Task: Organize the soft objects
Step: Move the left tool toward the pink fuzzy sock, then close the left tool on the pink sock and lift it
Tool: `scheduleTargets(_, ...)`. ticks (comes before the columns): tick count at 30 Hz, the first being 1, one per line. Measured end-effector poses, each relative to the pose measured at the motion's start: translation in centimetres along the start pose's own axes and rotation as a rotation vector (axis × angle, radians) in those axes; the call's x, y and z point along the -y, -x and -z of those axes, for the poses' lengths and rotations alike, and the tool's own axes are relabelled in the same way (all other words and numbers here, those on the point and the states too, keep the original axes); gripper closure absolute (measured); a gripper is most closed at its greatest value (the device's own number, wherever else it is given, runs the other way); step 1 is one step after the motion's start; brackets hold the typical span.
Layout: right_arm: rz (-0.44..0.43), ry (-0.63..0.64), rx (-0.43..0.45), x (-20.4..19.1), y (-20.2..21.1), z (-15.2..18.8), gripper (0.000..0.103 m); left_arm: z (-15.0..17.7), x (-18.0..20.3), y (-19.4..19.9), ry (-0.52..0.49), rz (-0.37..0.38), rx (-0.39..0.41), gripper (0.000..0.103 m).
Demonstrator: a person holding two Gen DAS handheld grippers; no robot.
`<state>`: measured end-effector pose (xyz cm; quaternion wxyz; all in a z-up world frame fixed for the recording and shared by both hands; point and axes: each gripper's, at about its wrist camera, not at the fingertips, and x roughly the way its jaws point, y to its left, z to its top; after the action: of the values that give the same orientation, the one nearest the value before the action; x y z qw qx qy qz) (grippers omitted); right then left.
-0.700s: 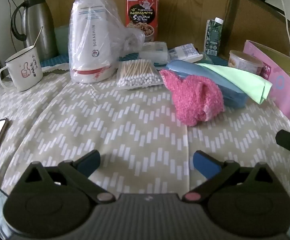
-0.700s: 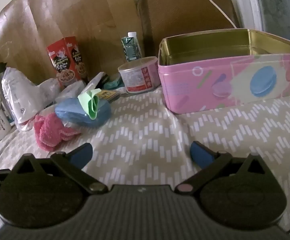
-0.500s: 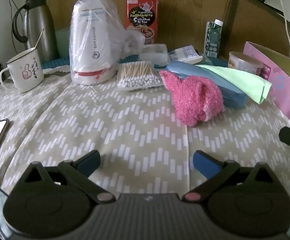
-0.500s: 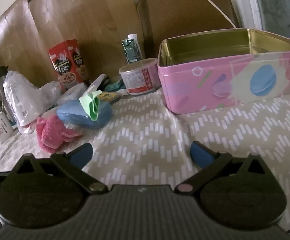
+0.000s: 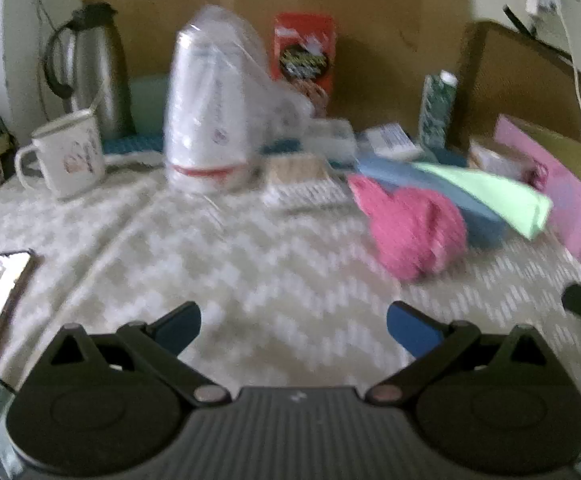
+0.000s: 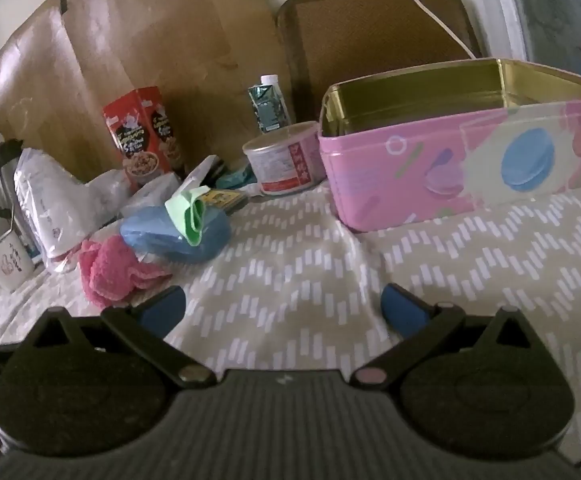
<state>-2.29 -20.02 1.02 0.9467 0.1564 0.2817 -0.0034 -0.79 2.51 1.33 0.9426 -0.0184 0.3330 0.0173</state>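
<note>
Desk (image 6: 290, 280): covered by a beige cloth with a white zigzag print. Pink tin (image 6: 450, 176), lid off, gold inside, stands at the right rear of the cloth; nothing visible in the part of its interior that shows. Blue oblong case (image 6: 170, 240) lies left of the tin, well apart from it, with a folded green cloth (image 6: 188, 216) resting on top. Pink fluffy soft item (image 5: 410, 224) lies on the cloth touching the front of the blue case, left of the tin, not in it. White mug (image 5: 68, 156) at far left, ahead of a steel jug (image 5: 94, 76).

Left claw (image 5: 293, 320): fingers spread wide, nothing between them, over bare cloth short of the pink item. View blurred.

Right claw (image 6: 283, 306): fingers spread wide, empty, over bare cloth in front of the tin.
</note>
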Motion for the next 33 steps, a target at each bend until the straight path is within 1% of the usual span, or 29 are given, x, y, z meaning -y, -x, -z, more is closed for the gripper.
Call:
scheduleTargets(2,-0.012,0.023,0.002,-0.3,-0.1,0.0,0.0,-0.5,-0.9,0.0,0.003,-0.034,0.033,0.0)
scheduleTargets(4,-0.042,0.056,0.011,-1.0,0.0,-0.2,0.008,-0.9,-1.9,-0.1,-0.009,-0.076,0.075,0.0)
scheduleTargets(6,-0.079,0.094,0.014,-1.7,0.0,-0.4,0.022,-1.1,-2.4,-0.5,-0.027,-0.106,0.111,0.0)
scheduleTargets(7,-0.102,0.125,0.014,-2.3,-0.1,-0.5,0.025,-1.1,-2.4,-0.8,-0.039,-0.117,0.133,0.0)
scheduleTargets(8,-0.119,0.151,0.014,-2.8,-0.1,-0.5,0.033,-1.3,-2.7,-1.2,-0.052,-0.118,0.148,0.0)
scheduleTargets(9,-0.135,0.184,0.013,-3.5,-0.2,-0.6,0.039,-1.4,-2.8,-1.6,-0.051,-0.109,0.138,0.0)
scheduleTargets(10,-0.15,0.218,0.013,-4.2,-0.3,-0.6,0.042,-1.5,-2.9,-2.0,-0.039,-0.077,0.117,0.0)
scheduleTargets(11,-0.163,0.244,0.013,-4.9,-0.5,-0.5,0.048,-1.8,-3.3,-2.5,-0.02,-0.019,0.092,0.0)
scheduleTargets(12,-0.179,0.273,0.012,-5.6,-0.7,-0.6,0.05,-1.4,-3.2,-2.6,-0.012,0.013,0.074,0.0)
scheduleTargets(13,-0.192,0.292,0.012,-6.1,-0.9,-0.7,0.055,-1.5,-3.3,-3.0,-0.013,0.037,0.046,0.0)
scheduleTargets(15,-0.218,0.326,0.015,-7.1,-1.3,-0.9,0.061,-1.2,-3.5,-3.6,-0.012,0.066,0.013,0.0)
scheduleTargets(16,-0.227,0.337,0.017,-7.5,-1.4,-0.9,0.061,-1.1,-3.7,-3.8,0.007,0.078,0.002,0.0)
scheduleTargets(18,-0.239,0.352,0.013,-7.8,-1.7,-1.0,0.061,-1.1,-4.3,-3.8,0.038,0.09,0.007,0.0)
scheduleTargets(21,-0.257,0.381,-0.005,-8.4,-2.3,-0.9,0.06,-0.7,-4.3,-3.8,0.044,0.096,0.012,0.001)
scheduleTargets(23,-0.258,0.403,-0.007,-8.8,-2.3,-0.5,0.06,-0.7,-4.4,-3.7,0.044,0.097,0.015,0.002)
scheduleTargets(27,-0.254,0.439,-0.009,-9.4,-3.0,-0.8,0.058,-0.7,-4.7,-3.5,0.066,0.111,0.024,0.002)
scheduleTargets(28,-0.253,0.444,-0.009,-9.4,-3.2,-0.9,0.057,-0.6,-4.8,-3.4,0.074,0.116,0.027,0.003)
scheduleTargets(30,-0.267,0.455,-0.027,-9.6,-4.0,-1.2,0.037,-0.6,-5.0,-3.2,0.094,0.123,0.035,0.005)
scheduleTargets(31,-0.279,0.461,-0.039,-9.7,-4.3,-1.3,0.036,-0.5,-5.1,-3.1,0.103,0.131,0.039,0.006)
scheduleTargets(33,-0.289,0.48,-0.052,-10.0,-5.0,-1.2,0.035,-0.5,-5.4,-2.9,0.112,0.175,0.05,0.01)
